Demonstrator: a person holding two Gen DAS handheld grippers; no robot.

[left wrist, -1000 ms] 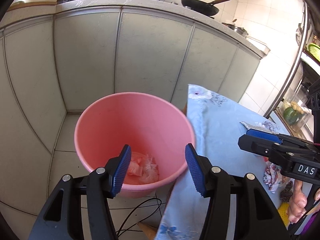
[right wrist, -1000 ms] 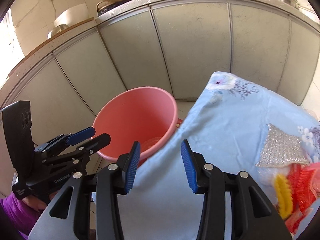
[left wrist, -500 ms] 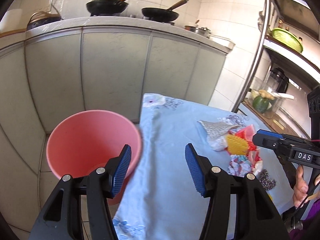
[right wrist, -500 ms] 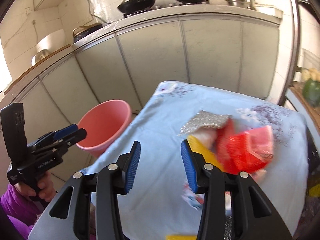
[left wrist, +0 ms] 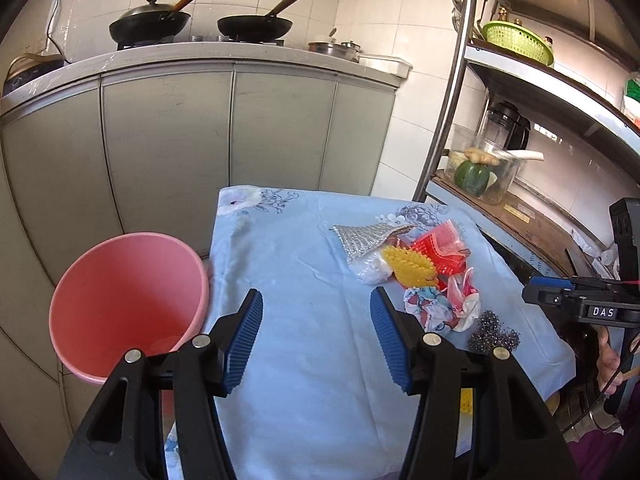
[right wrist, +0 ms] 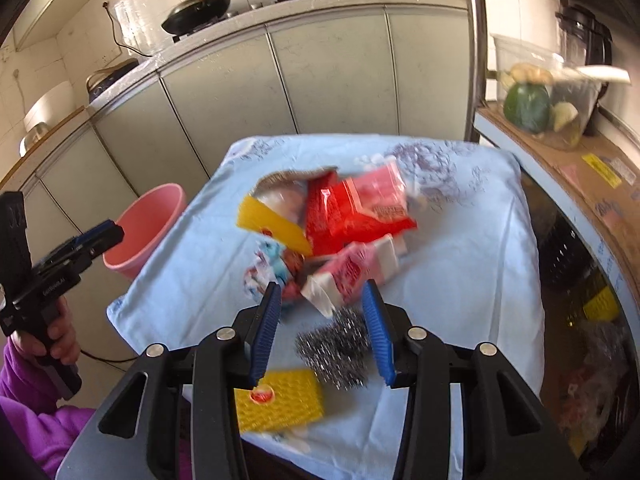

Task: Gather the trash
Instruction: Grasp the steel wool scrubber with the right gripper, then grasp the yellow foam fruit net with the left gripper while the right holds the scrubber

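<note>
A pink bucket (left wrist: 128,300) stands on the floor left of a table under a light blue cloth (left wrist: 300,280). Trash lies piled on the cloth: a red wrapper (right wrist: 360,208), a yellow scrubber (left wrist: 408,266), a silver mesh pad (left wrist: 362,236), a floral wrapper (left wrist: 428,308) and a pink-white packet (right wrist: 356,272). My left gripper (left wrist: 316,336) hangs open over the bare cloth beside the bucket, nothing between its fingers. My right gripper (right wrist: 324,328) is open above a steel wool ball (right wrist: 336,348), apart from it. A yellow sponge (right wrist: 280,400) lies under its left finger.
Grey cabinets (left wrist: 168,152) with black woks (left wrist: 256,26) on the counter stand behind the table. A metal shelf rack (left wrist: 452,92) holding a clear container with a green squash (left wrist: 472,176) lines the right side. A hand in a purple sleeve (right wrist: 36,392) holds the left gripper.
Both views have swung right from the bucket to the table, so the trash pile has come into sight. The right gripper now hangs over the pile. Neither gripper's jaws have changed width.
</note>
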